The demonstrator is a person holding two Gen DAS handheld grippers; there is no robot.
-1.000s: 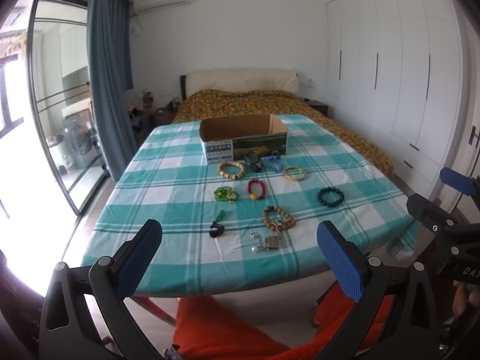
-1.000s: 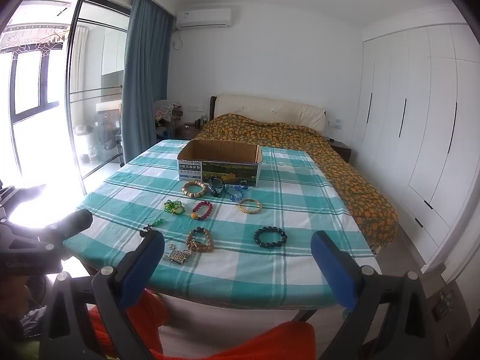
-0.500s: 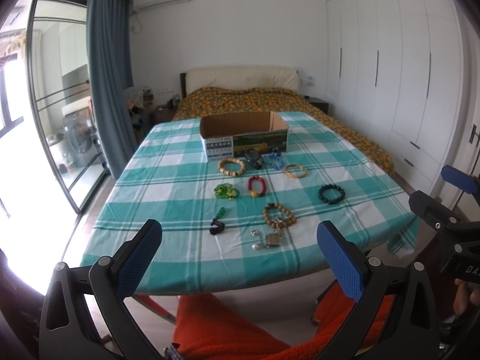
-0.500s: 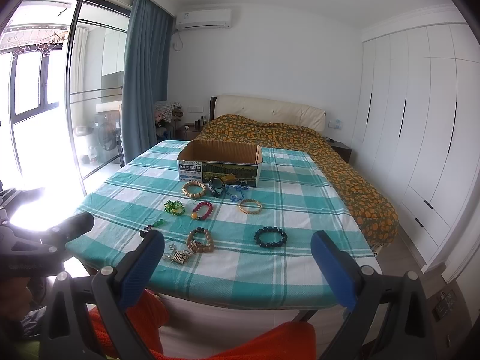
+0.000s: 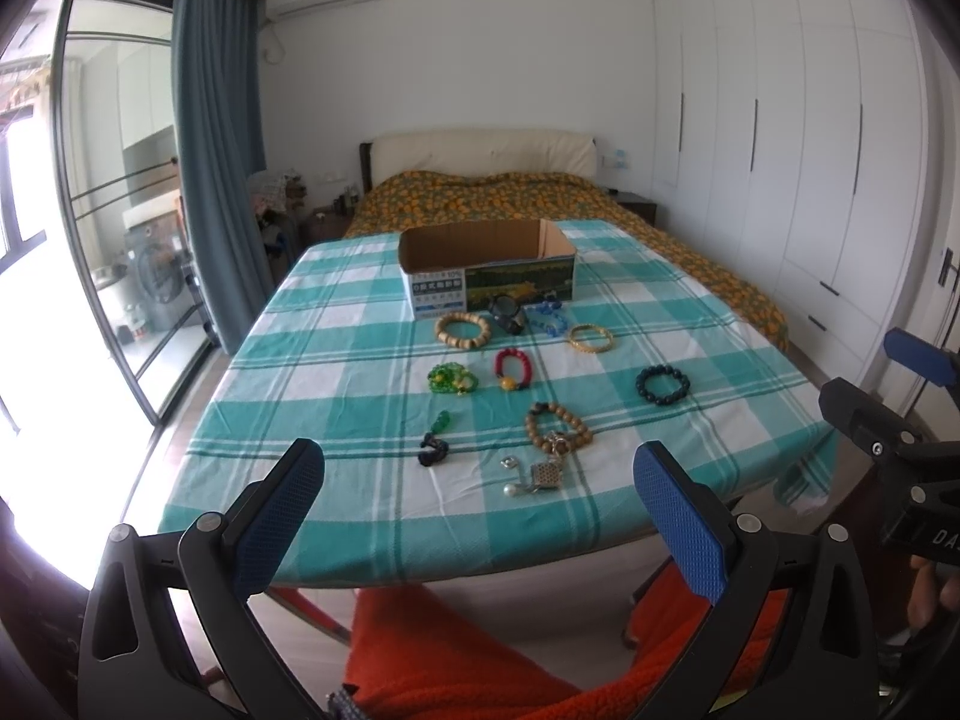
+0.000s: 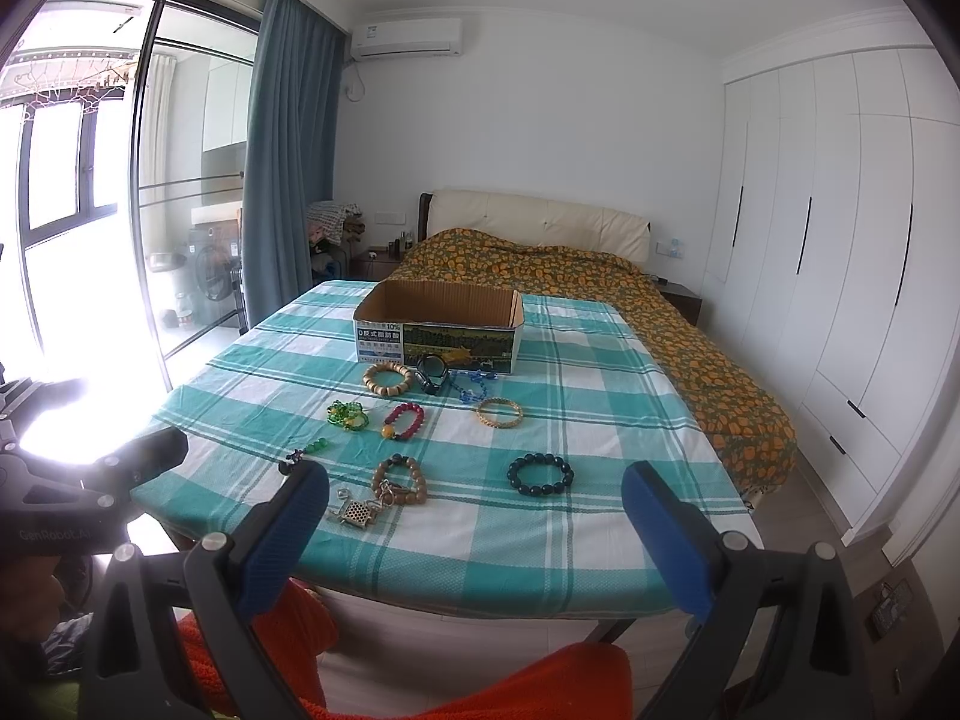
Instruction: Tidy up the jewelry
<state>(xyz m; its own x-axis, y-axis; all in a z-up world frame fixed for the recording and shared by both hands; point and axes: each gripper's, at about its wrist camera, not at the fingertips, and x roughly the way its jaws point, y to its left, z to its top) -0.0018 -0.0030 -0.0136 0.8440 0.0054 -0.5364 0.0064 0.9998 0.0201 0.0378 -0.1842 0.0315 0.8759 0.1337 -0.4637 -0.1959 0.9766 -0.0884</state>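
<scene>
Several bracelets lie on a table with a teal checked cloth: a wooden bead one, a red one, a green one, a gold bangle, a dark bead one and a brown one with a silver charm. An open cardboard box stands behind them. My left gripper is open and empty, short of the table's near edge. My right gripper is open and empty, also in front of the near edge.
A bed with an orange patterned cover lies behind the table. White wardrobes line the right wall. A glass sliding door and blue curtain are on the left. Orange fabric lies below both grippers.
Both grippers have edged slightly toward the table. Nothing on the table has moved.
</scene>
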